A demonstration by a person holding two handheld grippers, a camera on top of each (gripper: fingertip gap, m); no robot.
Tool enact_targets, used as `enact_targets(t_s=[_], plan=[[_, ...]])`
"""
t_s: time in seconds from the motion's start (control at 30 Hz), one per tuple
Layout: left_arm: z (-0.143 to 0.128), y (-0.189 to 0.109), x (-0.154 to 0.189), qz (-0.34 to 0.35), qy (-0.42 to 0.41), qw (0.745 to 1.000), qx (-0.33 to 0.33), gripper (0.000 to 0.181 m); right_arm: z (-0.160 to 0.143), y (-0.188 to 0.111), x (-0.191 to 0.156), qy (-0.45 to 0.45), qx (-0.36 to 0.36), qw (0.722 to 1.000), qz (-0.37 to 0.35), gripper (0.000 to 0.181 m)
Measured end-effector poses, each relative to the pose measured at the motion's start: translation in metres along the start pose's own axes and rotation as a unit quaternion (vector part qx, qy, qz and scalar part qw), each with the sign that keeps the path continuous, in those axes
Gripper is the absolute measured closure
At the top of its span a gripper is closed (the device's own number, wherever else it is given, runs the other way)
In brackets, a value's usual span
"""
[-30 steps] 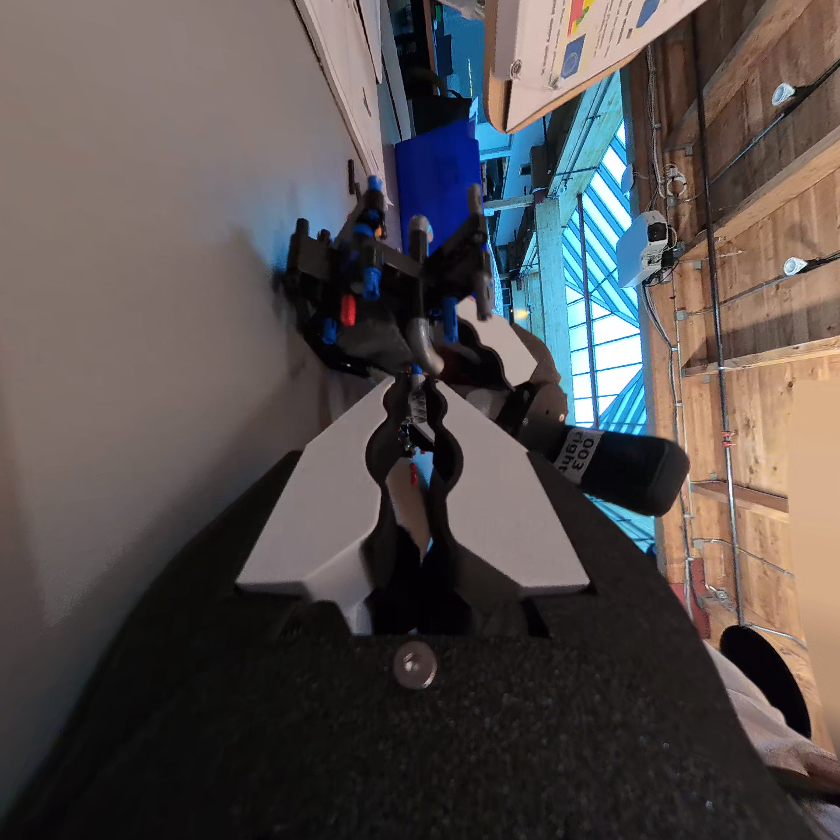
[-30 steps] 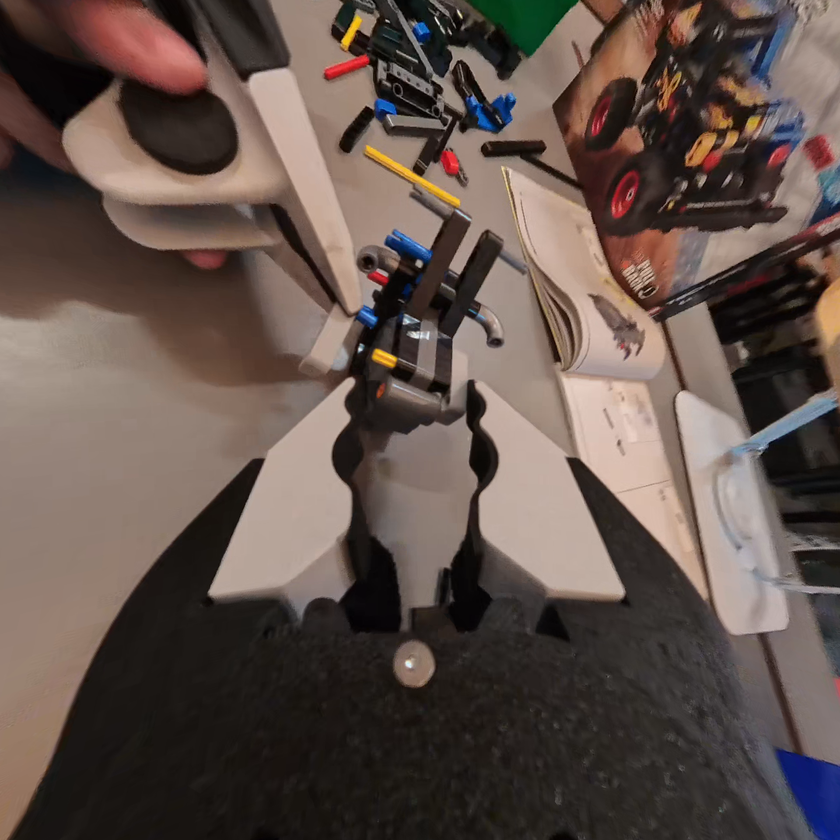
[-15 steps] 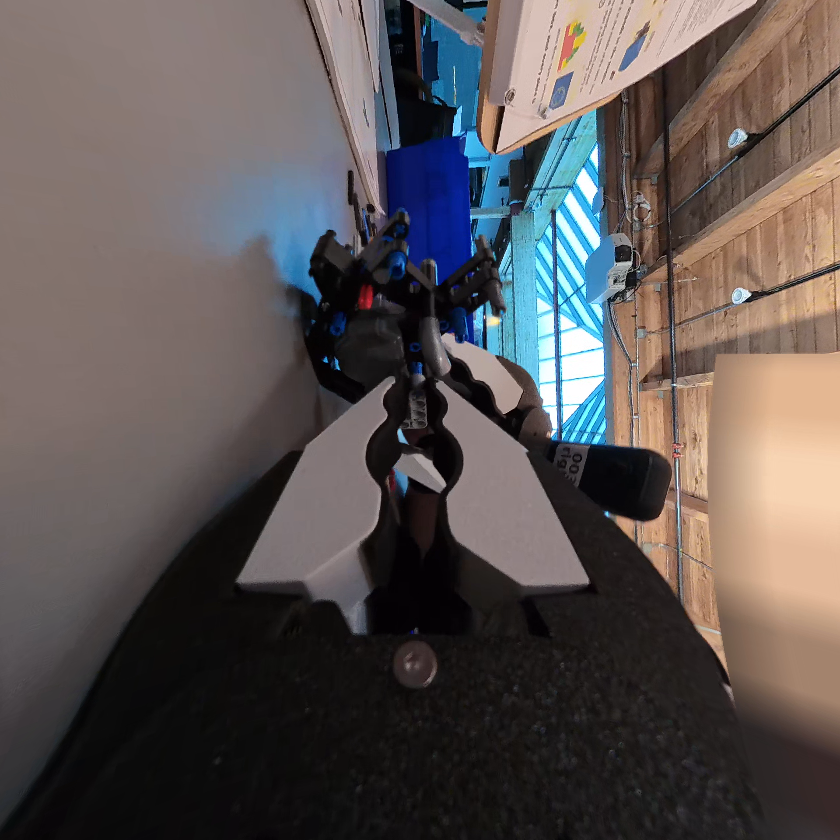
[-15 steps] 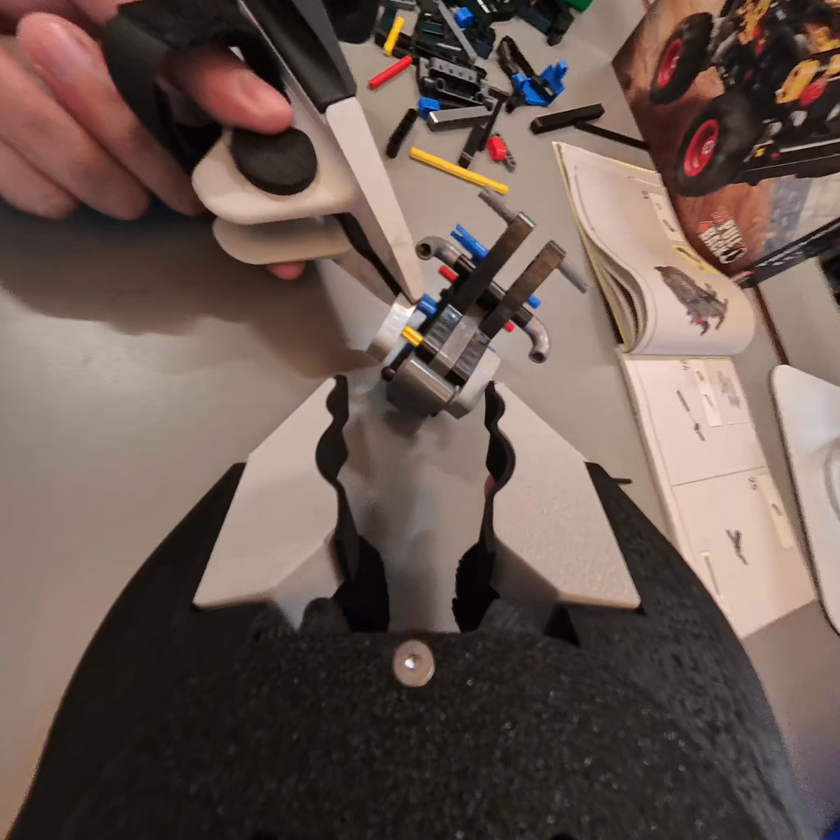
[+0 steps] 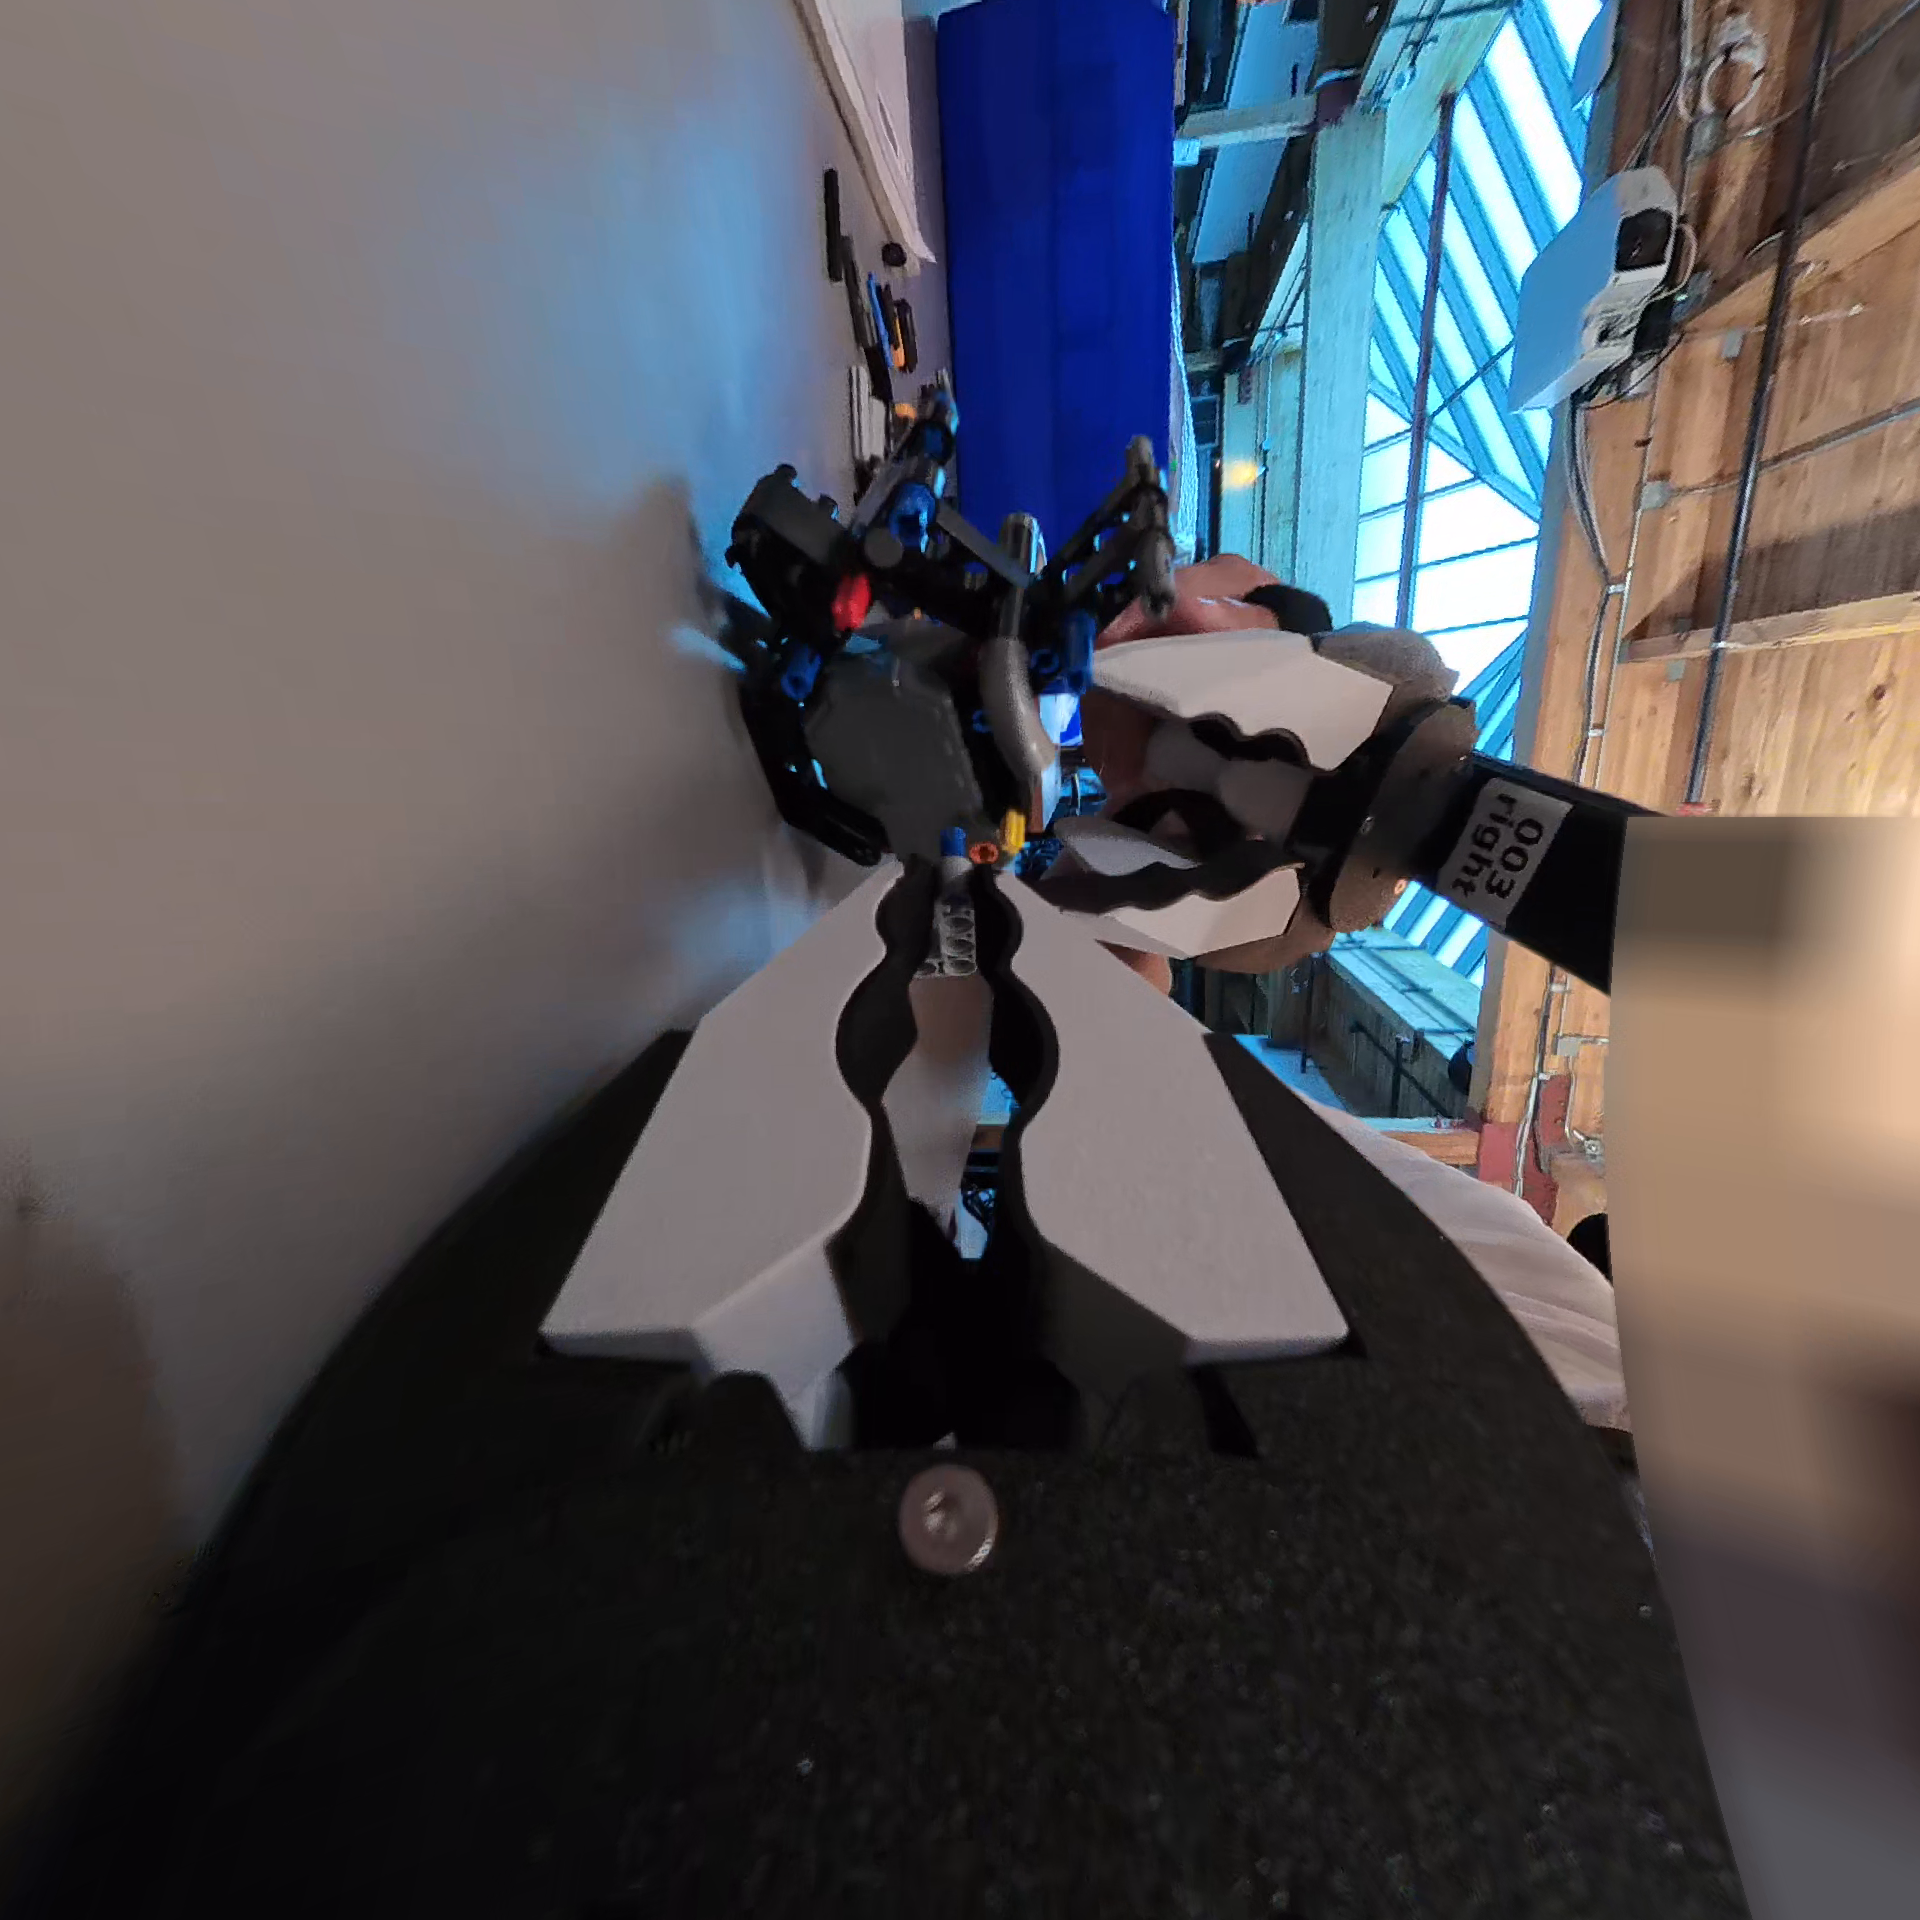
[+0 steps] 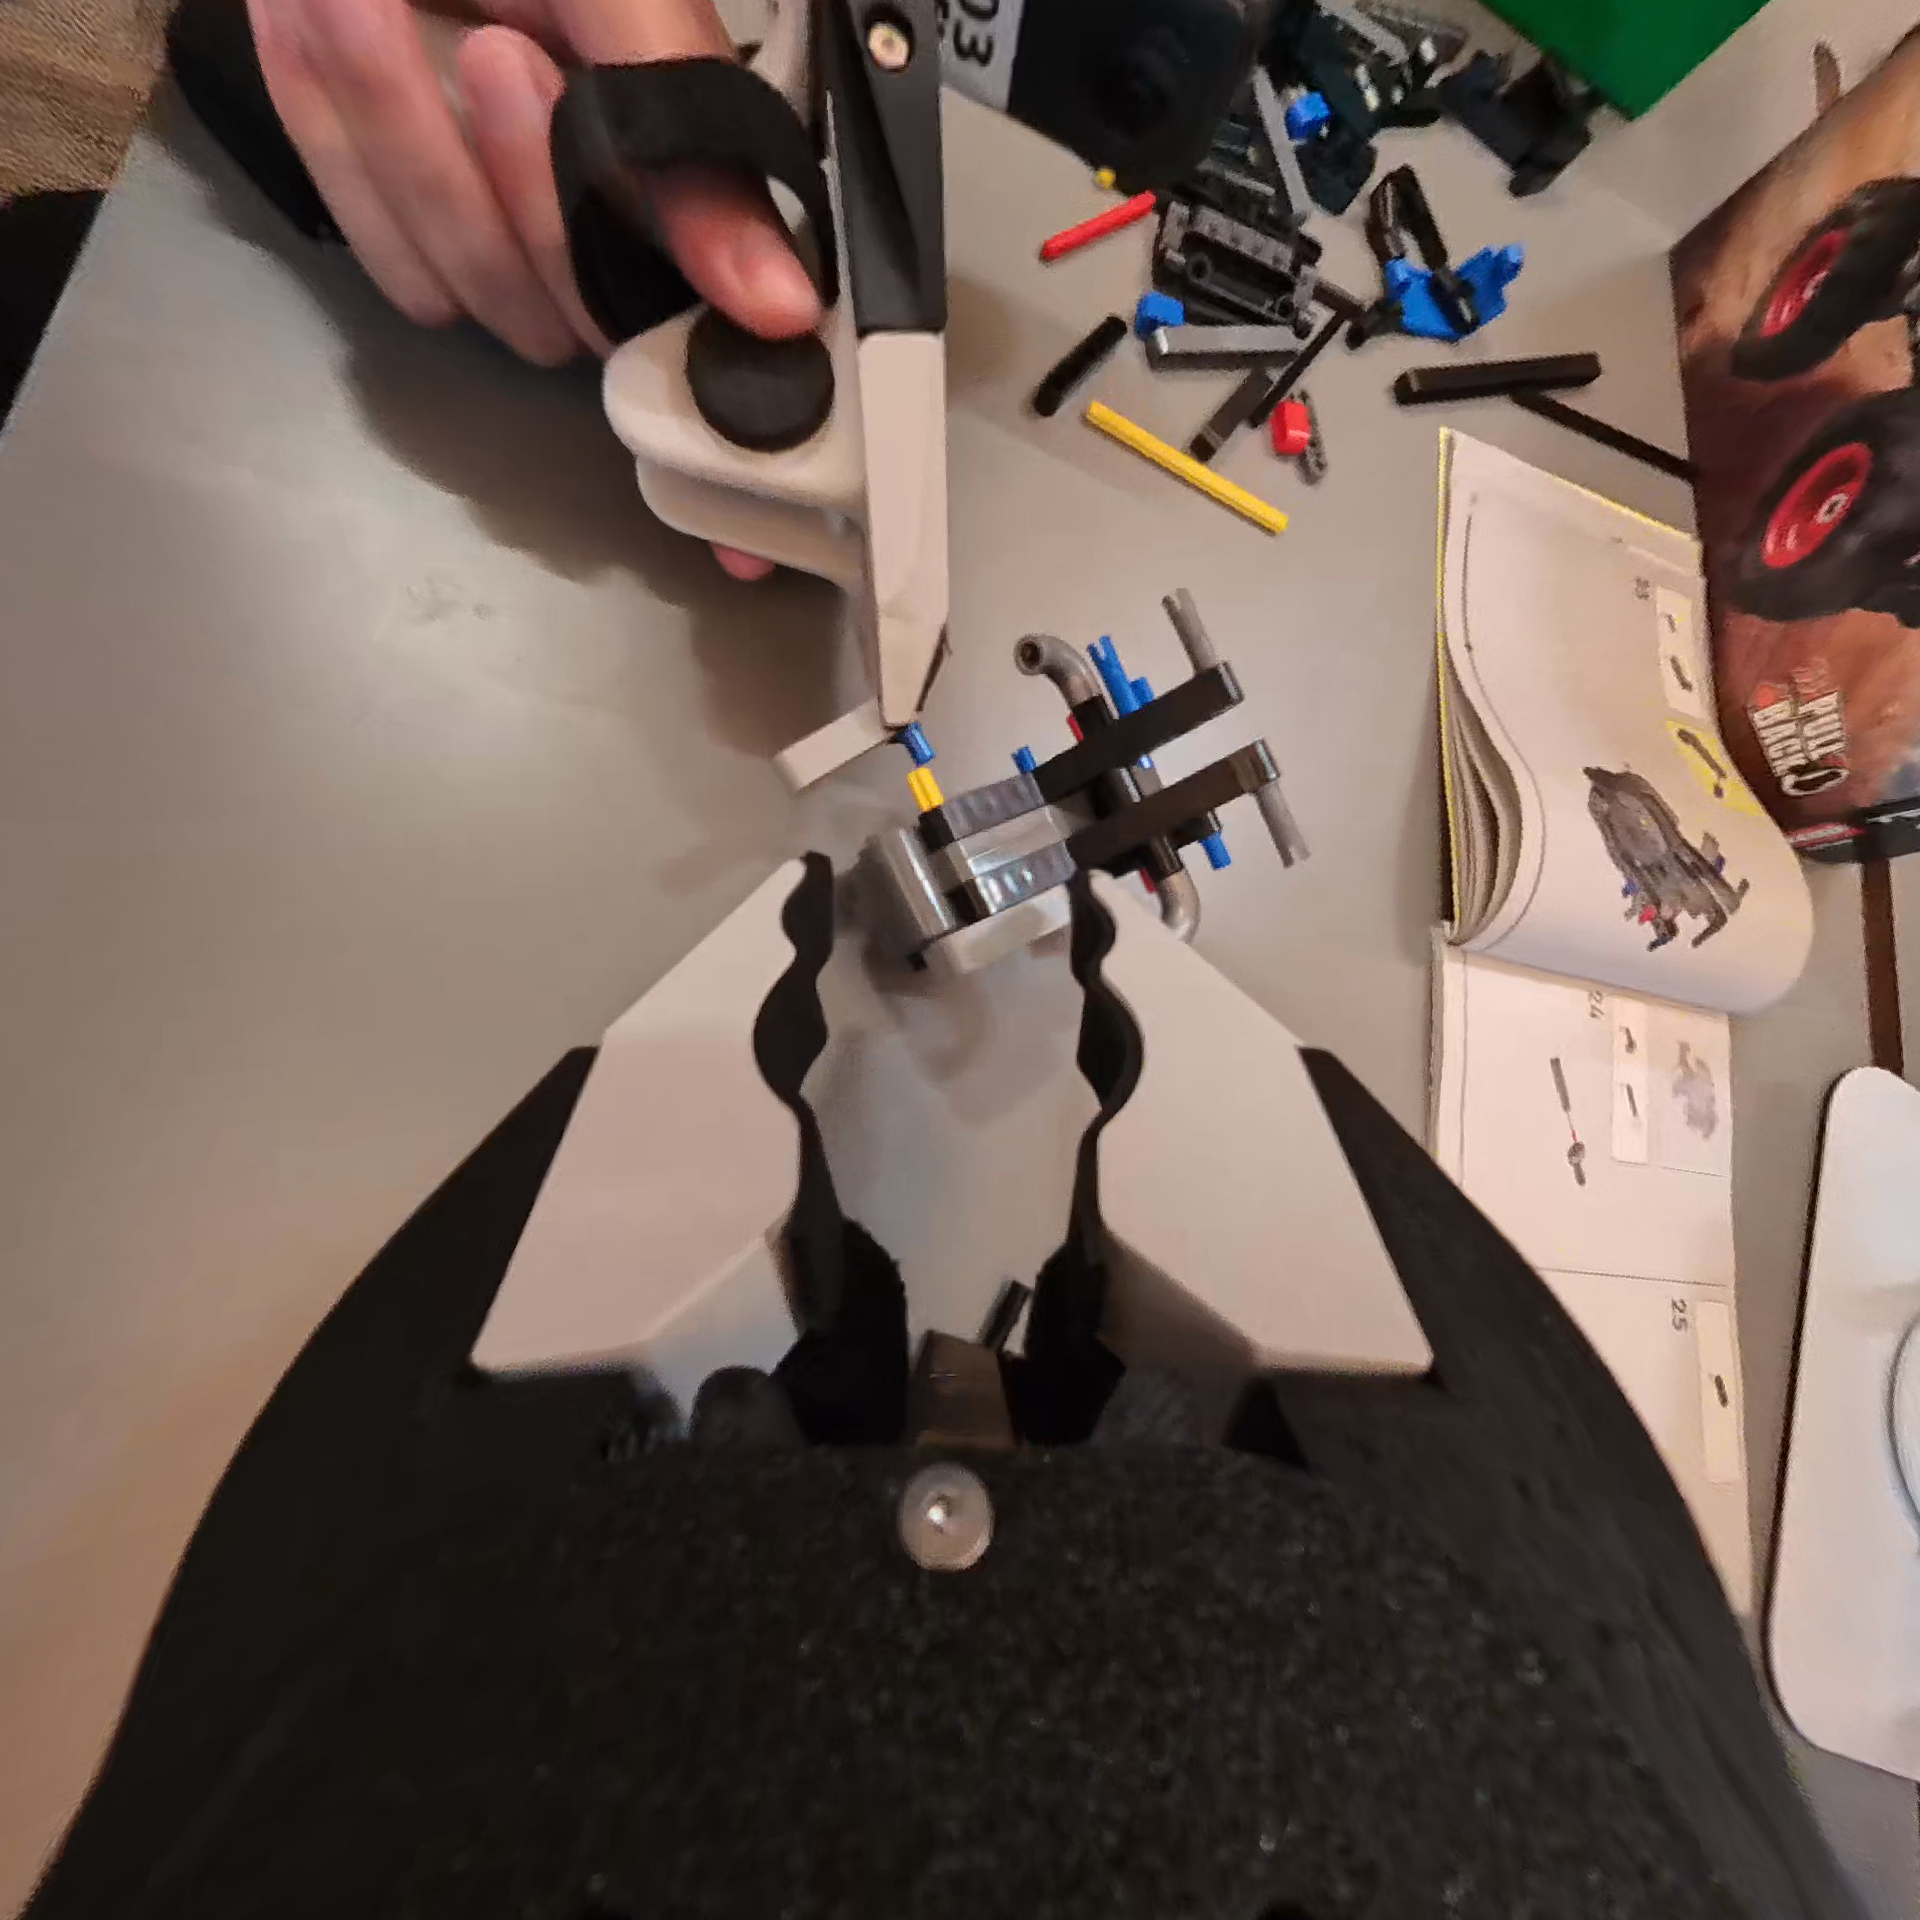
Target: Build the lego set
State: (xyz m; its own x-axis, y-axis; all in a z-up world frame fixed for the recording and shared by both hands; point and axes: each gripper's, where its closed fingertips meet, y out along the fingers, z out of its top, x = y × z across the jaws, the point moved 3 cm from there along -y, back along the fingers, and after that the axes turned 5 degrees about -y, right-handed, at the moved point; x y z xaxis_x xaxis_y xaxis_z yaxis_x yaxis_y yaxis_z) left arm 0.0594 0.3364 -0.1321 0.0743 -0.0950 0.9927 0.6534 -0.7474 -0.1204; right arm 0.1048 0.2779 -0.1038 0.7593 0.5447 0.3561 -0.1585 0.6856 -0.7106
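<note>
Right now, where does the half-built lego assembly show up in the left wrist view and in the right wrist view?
Left wrist view: the lego assembly sits upper centre against the grey table, just beyond the left hand-held gripper.
Right wrist view: centre, slightly right, at the right hand-held gripper tips.
Shared landmark: the curved grey tube on the lego assembly.

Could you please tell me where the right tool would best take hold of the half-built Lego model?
Probably the grey block at the near end of the model, approached head-on by the right tool: its flat sides suit a pinch, while the far end is protruding beams and pins.
</note>
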Motion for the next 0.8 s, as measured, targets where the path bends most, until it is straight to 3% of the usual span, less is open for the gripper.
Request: enact_targets(t_s=[0.2, 0.8], plan=[[0.004, 0.006, 0.007, -0.015, 0.007, 0.999, -0.036, 0.176, -0.008, 0.011, 0.002, -0.018, -0.023, 1.000, -0.004, 0.136], [0.016, 0.003, 0.009, -0.050, -0.013, 0.998, -0.029, 0.176, -0.006, 0.021, 0.007, -0.127, -0.047, 0.988, -0.071, 0.141]])
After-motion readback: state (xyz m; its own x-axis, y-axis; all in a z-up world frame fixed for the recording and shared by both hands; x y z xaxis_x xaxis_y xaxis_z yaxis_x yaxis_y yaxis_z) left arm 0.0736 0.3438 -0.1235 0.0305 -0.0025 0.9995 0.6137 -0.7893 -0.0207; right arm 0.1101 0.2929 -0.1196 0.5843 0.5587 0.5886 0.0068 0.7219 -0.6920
